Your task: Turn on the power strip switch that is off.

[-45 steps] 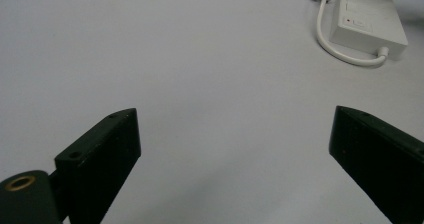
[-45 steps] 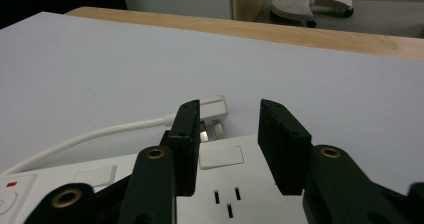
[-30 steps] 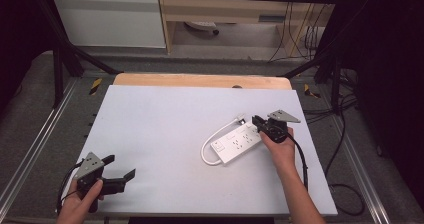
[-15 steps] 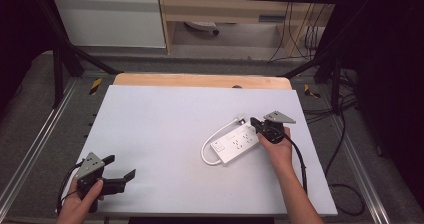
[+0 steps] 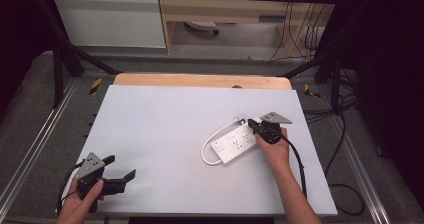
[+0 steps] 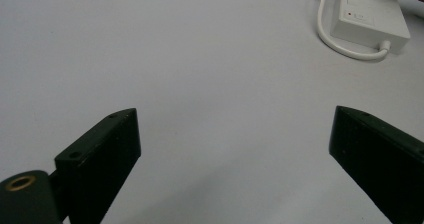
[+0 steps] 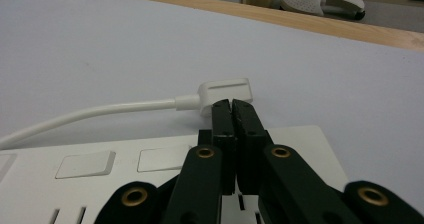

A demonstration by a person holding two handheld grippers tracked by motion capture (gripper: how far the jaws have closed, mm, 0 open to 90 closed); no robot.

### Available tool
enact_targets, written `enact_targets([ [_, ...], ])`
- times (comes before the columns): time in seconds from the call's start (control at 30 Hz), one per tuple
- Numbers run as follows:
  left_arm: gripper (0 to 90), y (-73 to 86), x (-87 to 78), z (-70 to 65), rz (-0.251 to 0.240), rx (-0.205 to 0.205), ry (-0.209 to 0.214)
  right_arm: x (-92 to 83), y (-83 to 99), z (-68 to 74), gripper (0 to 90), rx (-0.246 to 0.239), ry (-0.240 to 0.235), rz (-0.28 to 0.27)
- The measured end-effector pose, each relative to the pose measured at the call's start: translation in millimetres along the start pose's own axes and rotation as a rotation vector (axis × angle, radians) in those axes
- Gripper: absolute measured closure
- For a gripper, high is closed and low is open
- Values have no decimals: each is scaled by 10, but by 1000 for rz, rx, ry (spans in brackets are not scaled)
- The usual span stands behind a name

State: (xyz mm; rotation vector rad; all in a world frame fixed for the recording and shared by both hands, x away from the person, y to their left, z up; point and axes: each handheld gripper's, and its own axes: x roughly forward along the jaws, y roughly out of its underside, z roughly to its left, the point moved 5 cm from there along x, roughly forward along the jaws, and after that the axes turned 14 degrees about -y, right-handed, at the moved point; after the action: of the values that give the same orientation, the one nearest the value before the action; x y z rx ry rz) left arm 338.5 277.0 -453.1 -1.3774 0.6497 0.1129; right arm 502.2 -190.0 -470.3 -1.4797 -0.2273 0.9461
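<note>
A white power strip (image 5: 235, 141) lies right of the table's middle, its white cable (image 5: 206, 151) looping round its near end to a flat plug (image 5: 240, 118) at its far end. My right gripper (image 5: 251, 124) rests over the strip's far end with its jaws pressed together and nothing between them. In the right gripper view the shut tips (image 7: 232, 106) sit just short of the plug (image 7: 225, 91), above the strip (image 7: 100, 169). At the front left, my left gripper (image 5: 120, 167) is held open over bare table, and its view shows the strip (image 6: 372, 16) far off.
The table has a pale grey top (image 5: 165, 129) with a wooden strip (image 5: 200, 80) along its far edge. Dark cables (image 5: 345, 184) hang off the right side. A metal frame (image 5: 30, 149) runs along the left.
</note>
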Motion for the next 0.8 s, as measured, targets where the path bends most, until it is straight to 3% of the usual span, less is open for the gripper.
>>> enact_targets([
  [0.8, 64, 3, 5, -5, 2, -2, 3, 65, 46, 5, 888, 10, -1, 25],
])
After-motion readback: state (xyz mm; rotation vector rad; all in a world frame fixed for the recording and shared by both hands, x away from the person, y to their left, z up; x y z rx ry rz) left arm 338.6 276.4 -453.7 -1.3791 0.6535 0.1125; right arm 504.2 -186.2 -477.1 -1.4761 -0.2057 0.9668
